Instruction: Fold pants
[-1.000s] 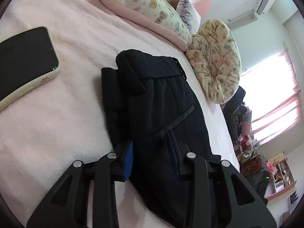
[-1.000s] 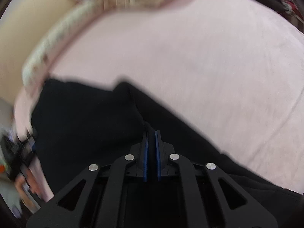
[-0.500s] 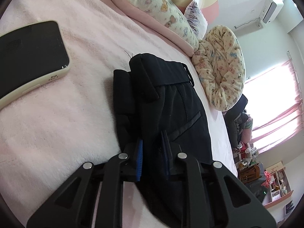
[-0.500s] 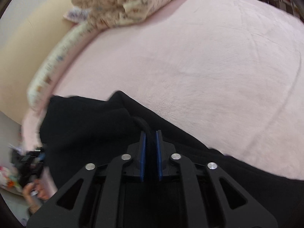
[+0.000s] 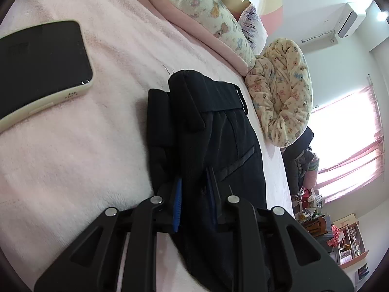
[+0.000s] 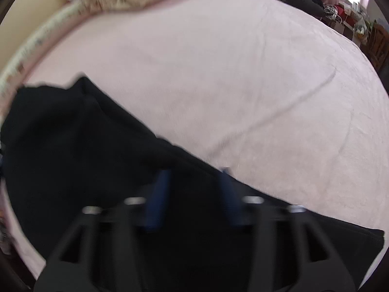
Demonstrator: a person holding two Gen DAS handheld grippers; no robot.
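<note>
The black pants (image 5: 214, 131) lay on the pink bed (image 5: 73, 160), already doubled into a narrow stack with the waistband on top, near a phone (image 5: 41, 58). The left gripper (image 5: 194, 194) was clenched on a fold of cloth. The right gripper (image 6: 194, 189) was closing over the fabric's edge, pads apart. A final fold likely remained.

Left wrist cam sits low, close over the black pants (image 5: 218, 133), facing along the pink bed (image 5: 73, 158) toward the window (image 5: 345, 133). Right wrist cam looks steeply down, blurred. Both share pants and bed.
</note>
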